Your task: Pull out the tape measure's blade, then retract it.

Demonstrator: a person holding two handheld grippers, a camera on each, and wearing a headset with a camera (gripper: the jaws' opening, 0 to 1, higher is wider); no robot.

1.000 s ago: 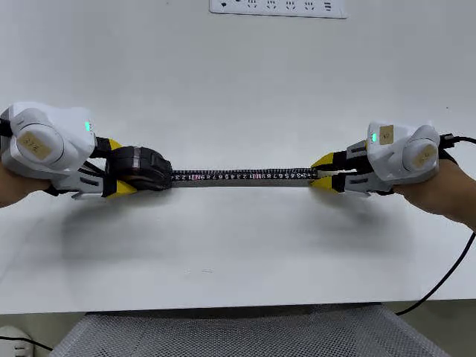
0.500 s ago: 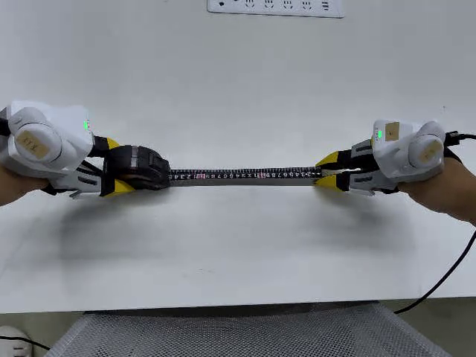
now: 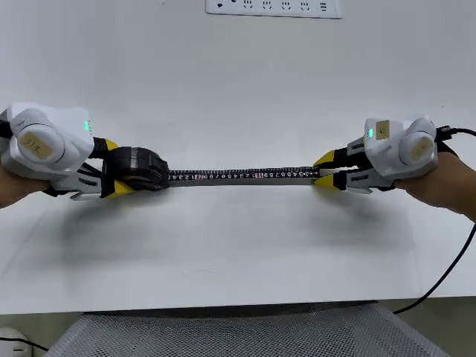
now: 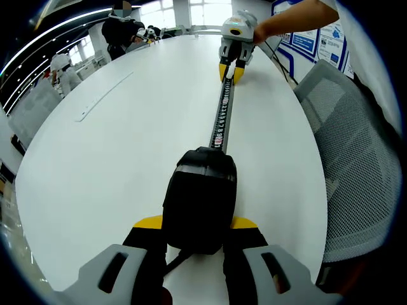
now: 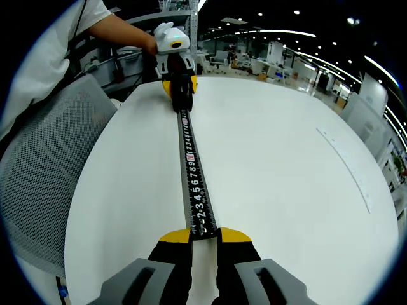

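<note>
- Change over the last second: the pull-out has all but stopped. The span of blade between the grippers grew slightly between the oldest picture and the middle one. Since then it has stayed about the same.
- Left gripper: jaws part-way open, clamped on the two sides of the black rounded plastic tape measure case. The case sits right at its tips and its mouth faces away from this gripper.
- Right gripper: jaws almost closed, yellow tips pinching the free end of the dark blade with white numerals. In the right gripper view the low numbers lie just ahead of the tips.
- The blade runs straight out from the right gripper's tips to the case in the left gripper. It is taut and lies low over the white table. Whether it touches the surface I cannot tell.
- Judgement: the draw-out half of the task looks finished or close to it. The next phase would be the return, with the right gripper bringing the blade end back toward the case under control. Letting go at this length risks the blade snapping back and whipping.
- Against the earlier pictures: the right gripper's body sits a little nearer the left one than it did half a second ago, but its tips have hardly shifted.
- The left gripper and the case are in nearly the same spot.
- The white socket strip beyond both grippers has drifted slightly, so part of these offsets is head motion.
- Neither grip has changed.
</note>
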